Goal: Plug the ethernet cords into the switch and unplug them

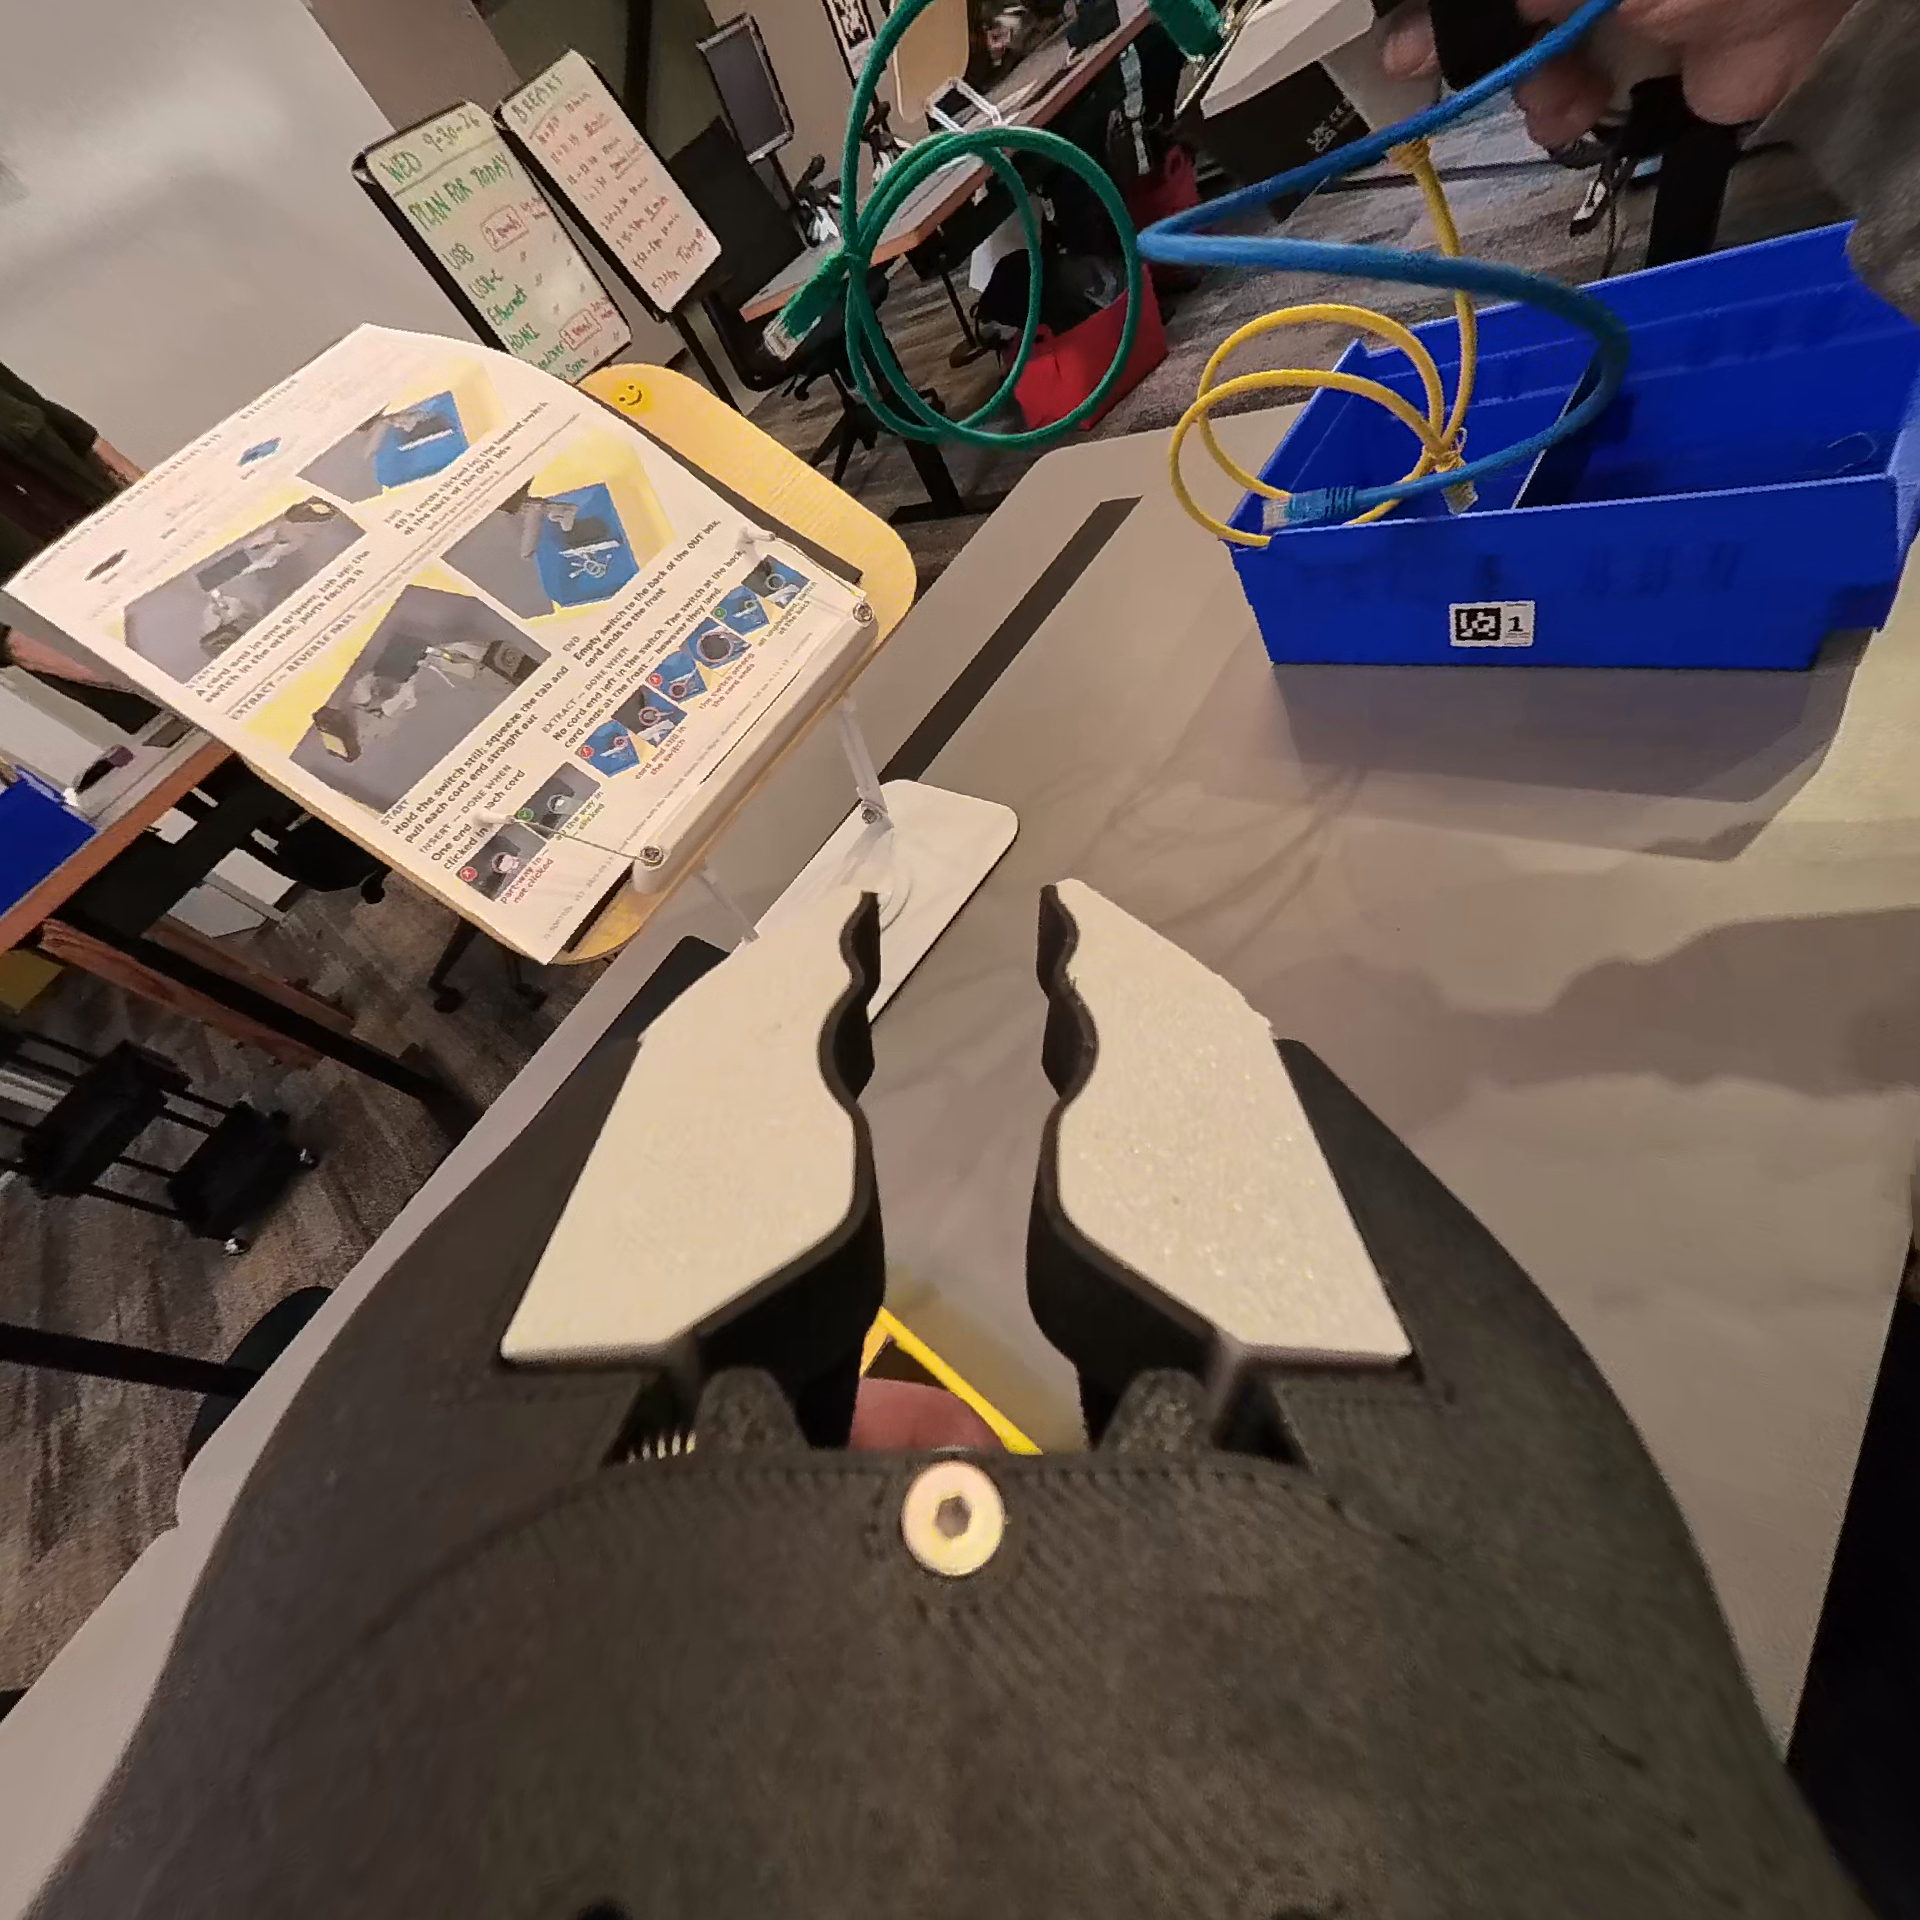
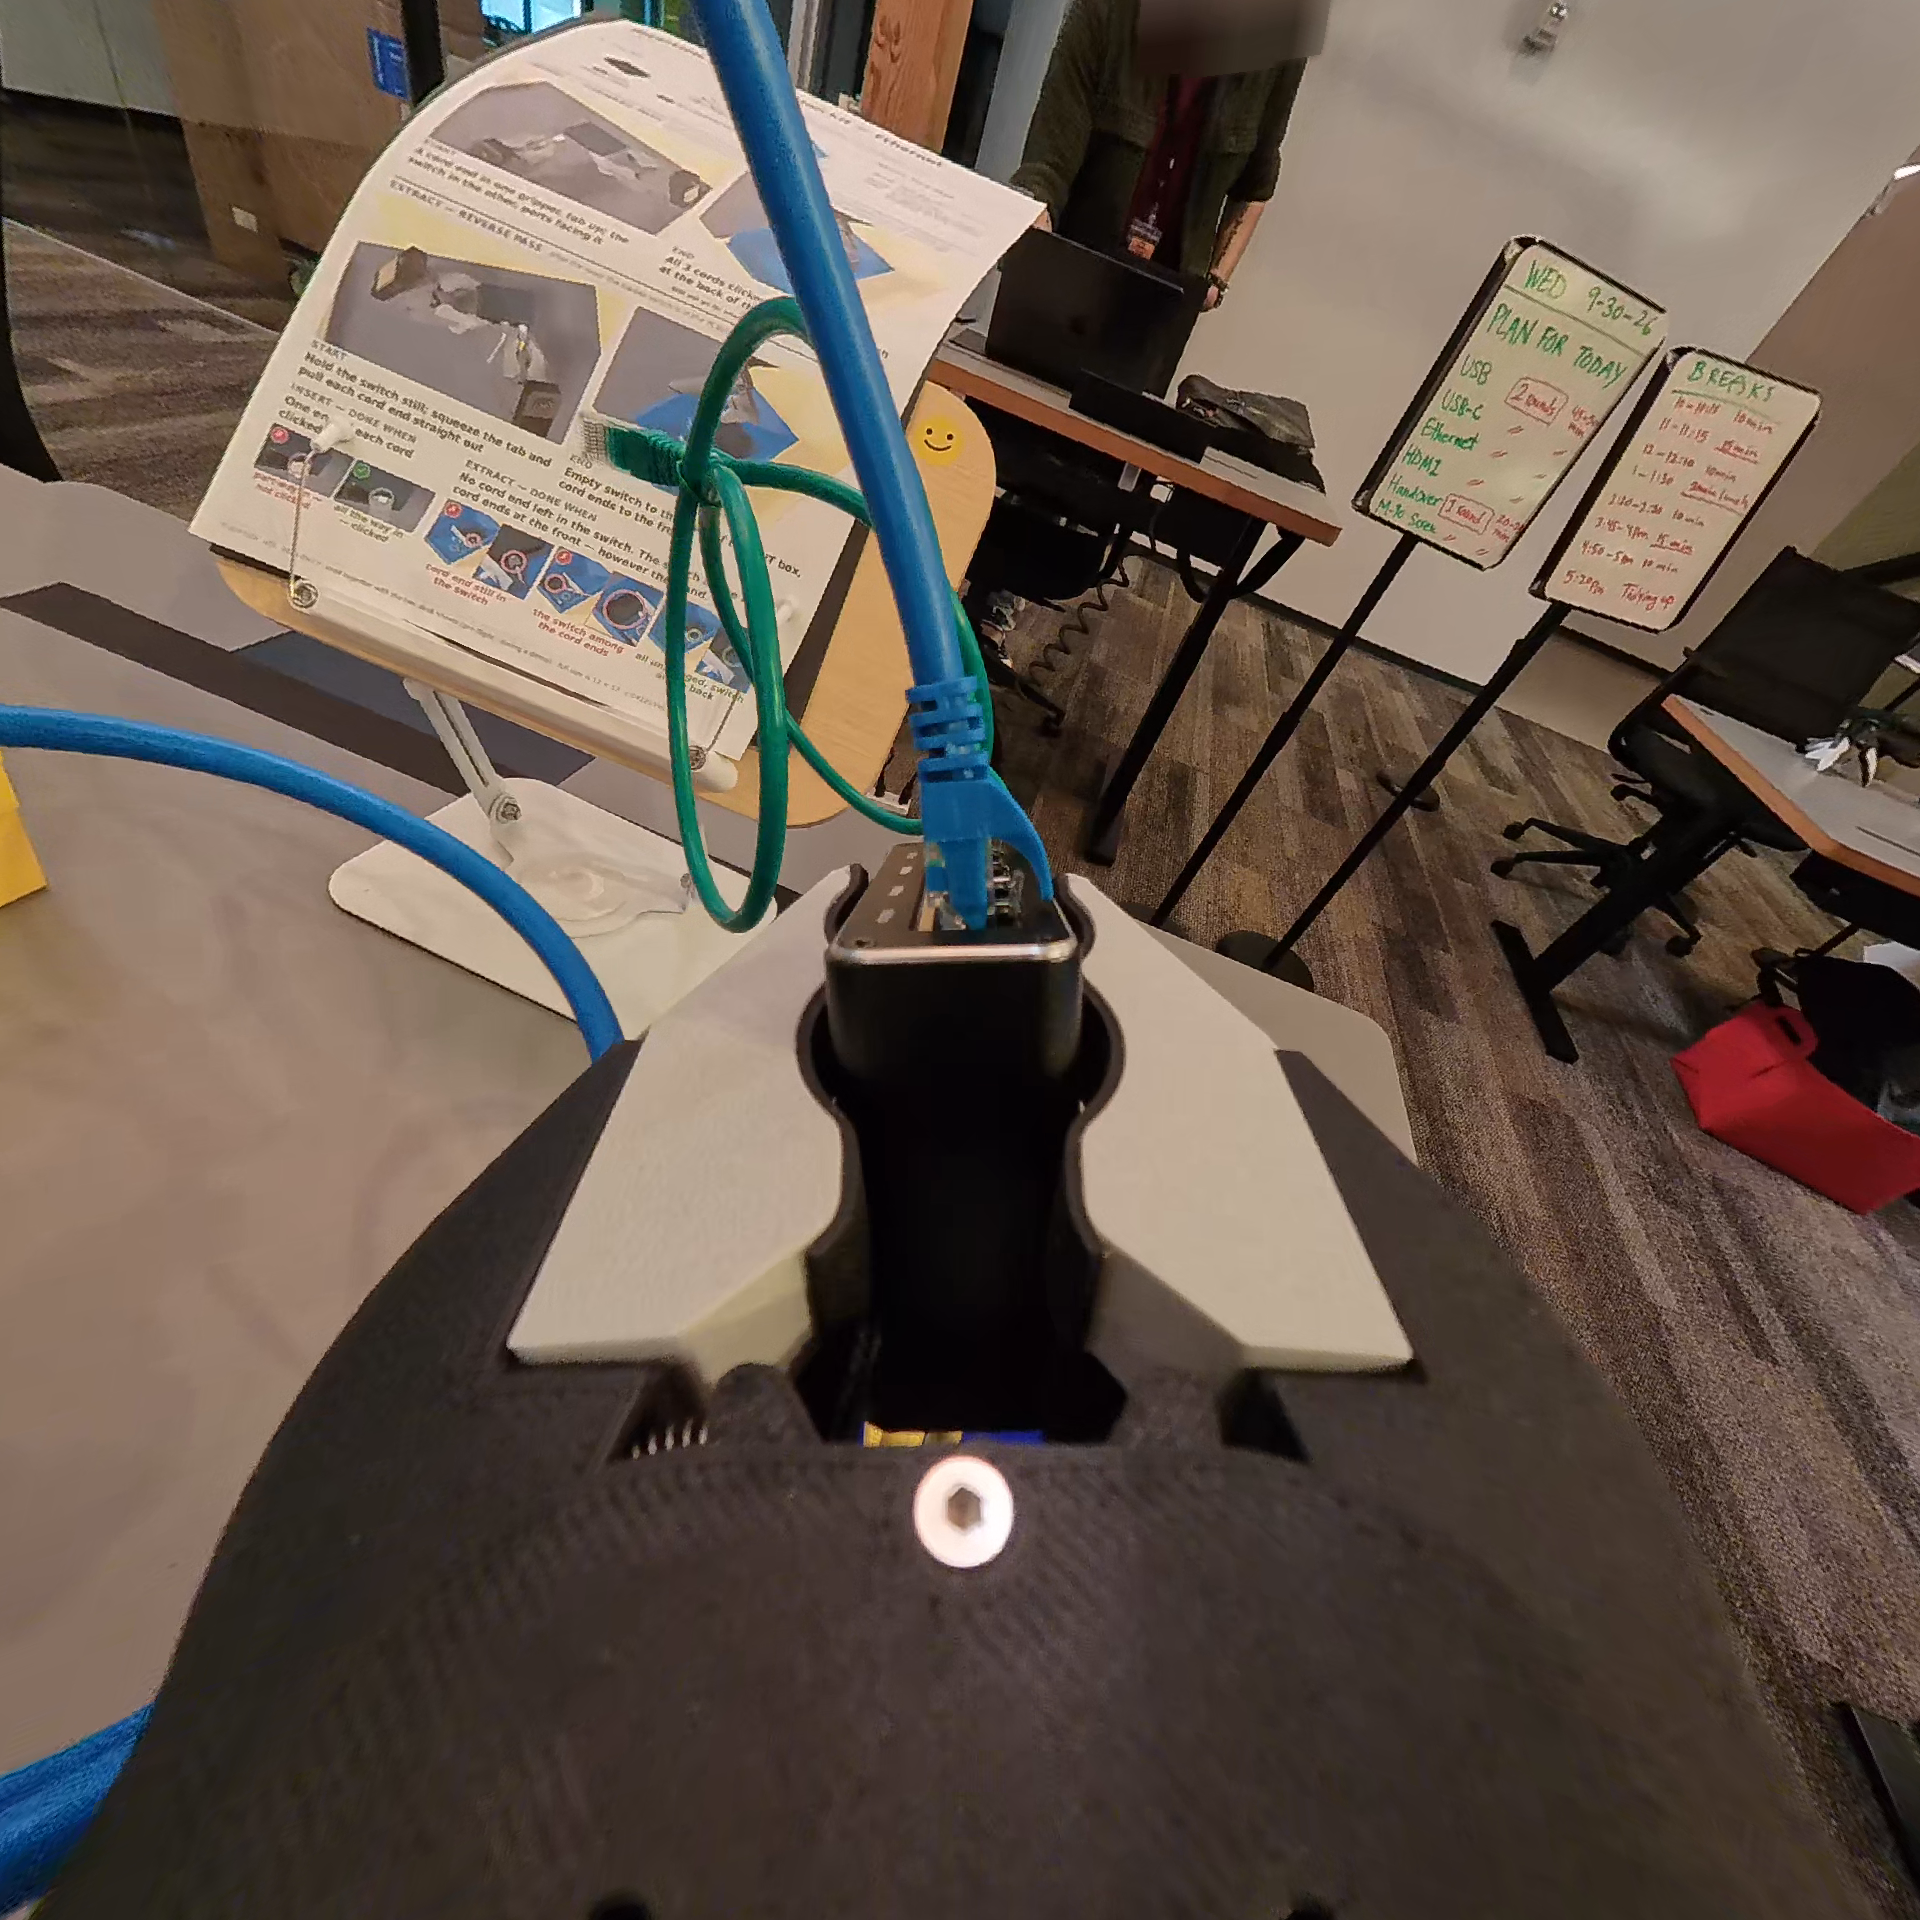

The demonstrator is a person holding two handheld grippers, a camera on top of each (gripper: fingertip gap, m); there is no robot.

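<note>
One grey table [image 1: 1403, 1039] carries everything, and the blue bin [image 1: 1558, 582] at its far side serves as the landmark. There is one bin, divided by partitions into long compartments, with a small square marker on its front wall. To the left of the bin, at the table's edge, one tilted stand holds an instruction sheet [image 1: 416, 582]; two whiteboards [image 2: 1590, 457] stand on the floor farther back.

Three ethernet cords show: one green cord [image 1: 935, 260] coiled in the air above and left of the bin, one blue cord [image 1: 1455, 270] arching down so its free end rests on the bin's front compartment rim, and one yellow cord [image 1: 1340, 416] looping over that same rim.

One black switch [image 2: 961, 1029] is held up above the table, left of the bin. The right gripper [image 2: 961, 935] is clamped around its body, ports facing away, with a blue plug [image 2: 951, 790] seated in a port and the green cord leading in beside it.

The left gripper [image 1: 956, 956] hovers over the table in front of the bin, jaws parted by a moderate gap, grasping nothing.
</note>
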